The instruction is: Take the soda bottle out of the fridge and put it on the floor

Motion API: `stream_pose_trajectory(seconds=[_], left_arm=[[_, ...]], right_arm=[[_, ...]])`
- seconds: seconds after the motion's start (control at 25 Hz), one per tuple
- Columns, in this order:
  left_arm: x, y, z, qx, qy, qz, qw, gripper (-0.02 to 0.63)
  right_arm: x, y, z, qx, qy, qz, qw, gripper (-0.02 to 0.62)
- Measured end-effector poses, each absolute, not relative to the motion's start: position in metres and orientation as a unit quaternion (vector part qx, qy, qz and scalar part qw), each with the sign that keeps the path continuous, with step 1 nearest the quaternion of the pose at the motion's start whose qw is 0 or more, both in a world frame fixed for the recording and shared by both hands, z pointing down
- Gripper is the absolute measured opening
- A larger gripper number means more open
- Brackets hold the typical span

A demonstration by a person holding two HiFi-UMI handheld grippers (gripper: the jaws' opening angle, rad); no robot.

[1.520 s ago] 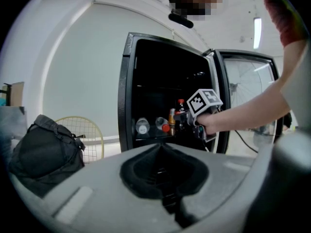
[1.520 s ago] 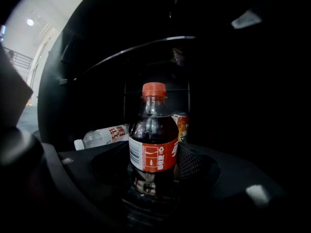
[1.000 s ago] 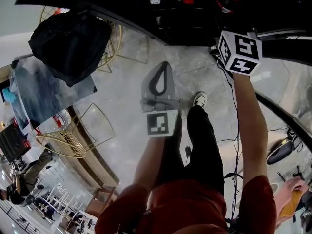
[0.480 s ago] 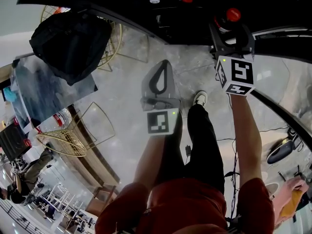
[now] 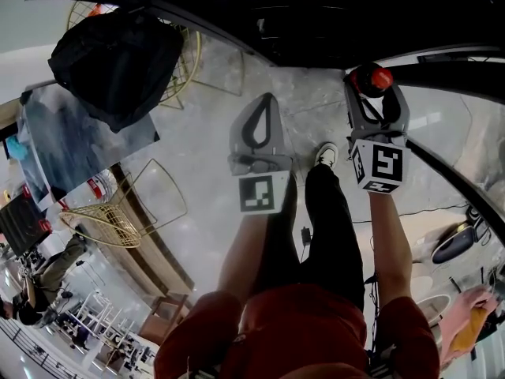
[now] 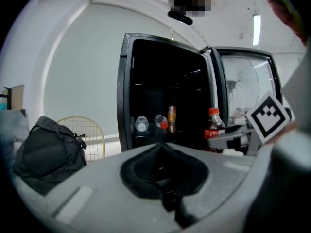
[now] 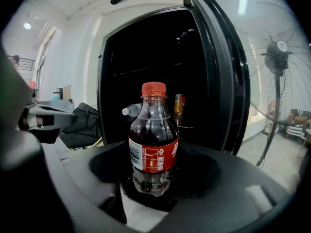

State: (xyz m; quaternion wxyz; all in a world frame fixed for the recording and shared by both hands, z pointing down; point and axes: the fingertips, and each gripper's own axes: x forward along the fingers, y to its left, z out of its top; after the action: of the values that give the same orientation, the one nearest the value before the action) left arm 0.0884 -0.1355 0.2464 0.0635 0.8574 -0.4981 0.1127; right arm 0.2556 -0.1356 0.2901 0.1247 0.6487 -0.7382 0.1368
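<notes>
The soda bottle [image 7: 153, 140], dark cola with a red cap and red label, stands upright between the jaws of my right gripper [image 7: 150, 178], which is shut on its lower body. In the head view the bottle [image 5: 377, 79] and right gripper [image 5: 375, 101] hang just outside the open black fridge [image 5: 316, 22], above the grey floor [image 5: 205, 125]. The left gripper view shows the held bottle [image 6: 214, 125] in front of the fridge [image 6: 146, 81]. My left gripper [image 5: 263, 105] is held out beside it, shut with nothing in it.
Inside the fridge lie two clear bottles [image 6: 149, 123] and a can [image 6: 171, 115]. Its door [image 7: 226, 76] stands open at the right. A black bag [image 5: 118, 61] sits on a wire chair; another wire chair [image 5: 118, 219], a standing fan [image 7: 279, 81] and floor cables [image 5: 379, 212] are near.
The right gripper has drawn back out of the fridge toward me and lower, carrying the soda bottle. The left gripper has stayed put.
</notes>
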Motion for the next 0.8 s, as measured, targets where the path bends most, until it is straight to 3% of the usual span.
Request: stream_pose_trajectory(seconds=[0.8], left_arm=[[0.069,-0.108,0.277,0.846,-0.505,0.146,0.086,0.000]], right_arm=[[0.253,-0.066,0.325,0.654,-0.714,0.206,0.141,0.295]])
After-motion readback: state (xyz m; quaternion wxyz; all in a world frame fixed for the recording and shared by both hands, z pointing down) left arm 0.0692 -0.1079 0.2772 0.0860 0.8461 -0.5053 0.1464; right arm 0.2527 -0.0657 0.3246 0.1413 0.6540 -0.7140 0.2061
